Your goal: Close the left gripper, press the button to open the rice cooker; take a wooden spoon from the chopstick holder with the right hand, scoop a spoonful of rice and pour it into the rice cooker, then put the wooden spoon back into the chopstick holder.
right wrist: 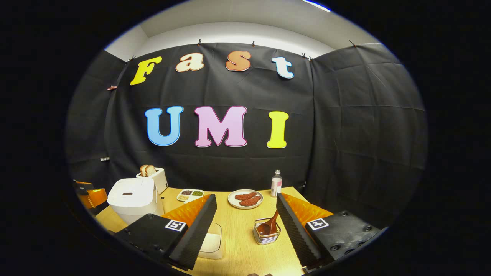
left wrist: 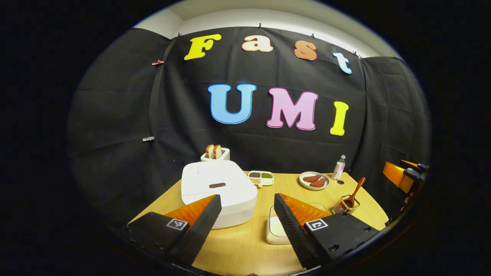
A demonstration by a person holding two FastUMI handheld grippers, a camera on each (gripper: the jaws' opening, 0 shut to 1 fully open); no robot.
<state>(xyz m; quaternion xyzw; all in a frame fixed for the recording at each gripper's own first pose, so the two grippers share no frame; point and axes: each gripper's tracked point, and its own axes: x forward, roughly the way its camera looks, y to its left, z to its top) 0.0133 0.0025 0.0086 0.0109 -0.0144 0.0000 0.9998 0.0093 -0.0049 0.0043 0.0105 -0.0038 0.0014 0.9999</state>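
A white rice cooker [left wrist: 218,188] with its lid down stands on the wooden table [left wrist: 245,245]; its dark button [left wrist: 217,185] shows on top. My left gripper [left wrist: 247,218] hovers open in front of it, nothing between the fingers. A wooden spoon [left wrist: 356,191] leans in a wire chopstick holder [left wrist: 346,206] at the right. A clear container of rice [left wrist: 277,227] sits partly behind the right finger. In the right gripper view, my right gripper [right wrist: 245,226] is open above the table, with the chopstick holder [right wrist: 266,234] and spoon [right wrist: 270,224] just ahead and the rice container [right wrist: 212,240] at left. The rice cooker [right wrist: 132,199] stands far left.
At the back stand a toaster [left wrist: 215,153] with bread, a divided dish of grains [left wrist: 261,177], a plate with reddish pieces [left wrist: 314,180] and a small bottle [left wrist: 339,167]. The other gripper's orange body [left wrist: 402,178] shows at the right edge.
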